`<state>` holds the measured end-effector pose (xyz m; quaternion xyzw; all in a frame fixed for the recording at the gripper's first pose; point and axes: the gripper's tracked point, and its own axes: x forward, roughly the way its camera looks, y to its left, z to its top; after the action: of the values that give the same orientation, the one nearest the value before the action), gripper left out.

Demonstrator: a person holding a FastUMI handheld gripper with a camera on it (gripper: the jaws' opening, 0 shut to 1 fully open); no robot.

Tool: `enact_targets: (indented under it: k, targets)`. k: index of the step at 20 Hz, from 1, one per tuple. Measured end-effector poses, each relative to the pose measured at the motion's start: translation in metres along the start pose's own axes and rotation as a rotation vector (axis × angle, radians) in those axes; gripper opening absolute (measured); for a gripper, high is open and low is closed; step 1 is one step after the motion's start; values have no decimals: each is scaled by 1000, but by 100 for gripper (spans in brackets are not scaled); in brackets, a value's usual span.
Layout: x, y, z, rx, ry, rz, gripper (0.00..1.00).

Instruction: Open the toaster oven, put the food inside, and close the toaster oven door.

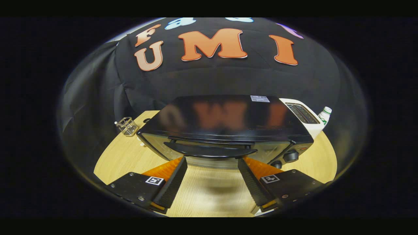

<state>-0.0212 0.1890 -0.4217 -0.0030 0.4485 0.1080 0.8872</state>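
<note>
A black toaster oven (pixel 225 125) stands on the wooden table just ahead of my fingers, seen from slightly above. Its glass door is shut, and its curved black handle (pixel 210 151) runs across the door's top, right above and beyond my fingertips. Two black knobs (pixel 287 157) sit on the oven's right front. My gripper (pixel 212 163) is open, fingers spread about as wide as the handle, with nothing between them. The fingertips reach close to the door's lower edge.
A small wire basket (pixel 127 126) stands on the table to the left of the oven. Behind the oven's right side are a white slot toaster (pixel 305 116) and a white bottle with a green label (pixel 325 115). Bare wooden table (pixel 209 192) lies under my fingers.
</note>
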Motion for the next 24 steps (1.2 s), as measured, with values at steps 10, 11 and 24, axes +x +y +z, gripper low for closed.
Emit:
enact_targets:
  k: [10, 11, 24]
  targets:
    - [-78, -18, 65, -107, -199, -18, 99]
    - [-88, -19, 76, -107, -229, -19, 99]
    - [-230, -36, 202, -108, -596, -45, 99]
